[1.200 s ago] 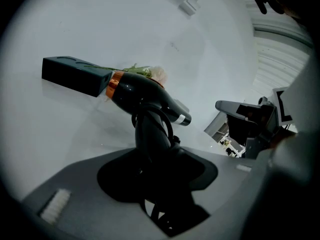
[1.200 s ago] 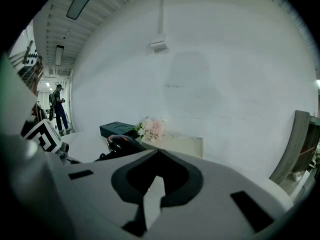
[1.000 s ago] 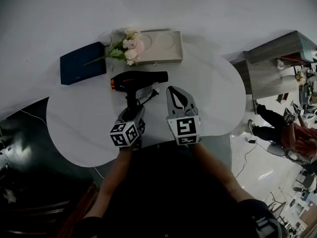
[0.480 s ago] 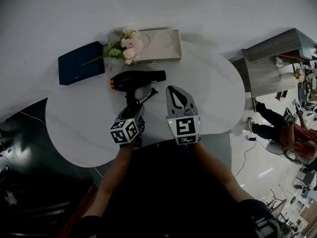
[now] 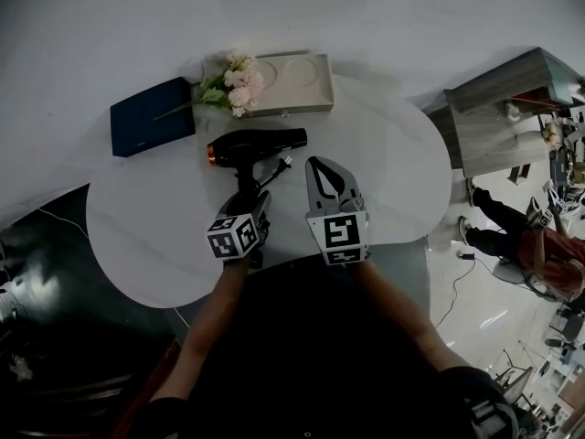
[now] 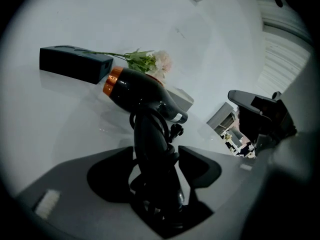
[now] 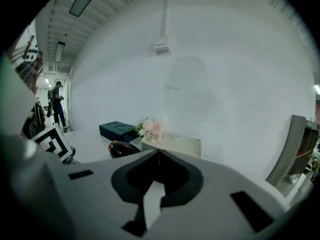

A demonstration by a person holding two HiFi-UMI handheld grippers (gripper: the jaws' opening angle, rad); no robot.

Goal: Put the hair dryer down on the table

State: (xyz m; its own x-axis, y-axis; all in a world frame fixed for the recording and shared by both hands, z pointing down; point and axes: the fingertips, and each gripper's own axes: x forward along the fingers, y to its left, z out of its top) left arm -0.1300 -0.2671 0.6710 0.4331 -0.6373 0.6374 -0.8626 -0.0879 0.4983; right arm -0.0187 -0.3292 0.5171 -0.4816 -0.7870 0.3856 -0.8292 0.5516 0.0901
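Black hair dryer (image 5: 256, 144) sits in my left tool (image 6: 156, 159), jaws opening, probably loose already; wrapped cord (image 6: 165, 129) could snag and drag it across the bench (image 5: 393, 181). Jaws together on my right tool (image 7: 159, 156).

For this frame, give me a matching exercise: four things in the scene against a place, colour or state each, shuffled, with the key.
Things:
1. hair dryer
2. box
3. flowers
4. right hand-held gripper

Descriptions:
A. jaws together, nothing between them
B. dark blue, at the far left
C. pink, at the left end of the pale tray
D. handle between the jaws of the left hand-held gripper

Pairs: 1-D, 2-B, 3-C, 4-A.

Note: the left hand-held gripper's jaws are opening around the handle.
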